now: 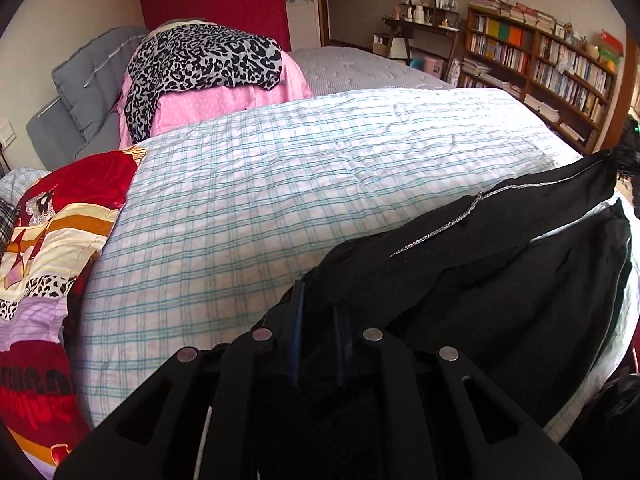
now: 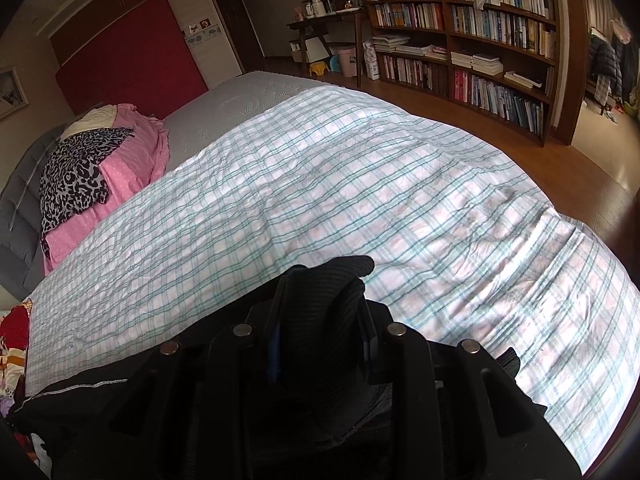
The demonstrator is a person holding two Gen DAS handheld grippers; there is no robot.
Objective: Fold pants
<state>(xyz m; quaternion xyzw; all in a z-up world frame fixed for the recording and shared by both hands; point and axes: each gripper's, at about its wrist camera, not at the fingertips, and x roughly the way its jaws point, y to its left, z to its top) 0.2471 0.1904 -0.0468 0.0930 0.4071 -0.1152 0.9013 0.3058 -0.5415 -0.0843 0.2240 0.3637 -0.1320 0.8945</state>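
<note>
The black pants (image 1: 500, 280) with a thin silver side stripe hang stretched between my two grippers above the checked bedspread (image 1: 280, 184). My left gripper (image 1: 318, 300) is shut on one end of the pants, the cloth bunched between its blue pads. In the right wrist view my right gripper (image 2: 320, 304) is shut on the ribbed black end of the pants (image 2: 324, 312), which sticks out past the fingertips. More of the pants trails down to the lower left there.
A bed with a white and teal checked bedspread (image 2: 360, 184) fills both views. Pink bedding with a leopard-print cloth (image 1: 200, 64) lies near the headboard. A colourful quilt (image 1: 44, 240) lies at the left. Bookshelves (image 2: 472, 32) and a wooden floor lie beyond the bed.
</note>
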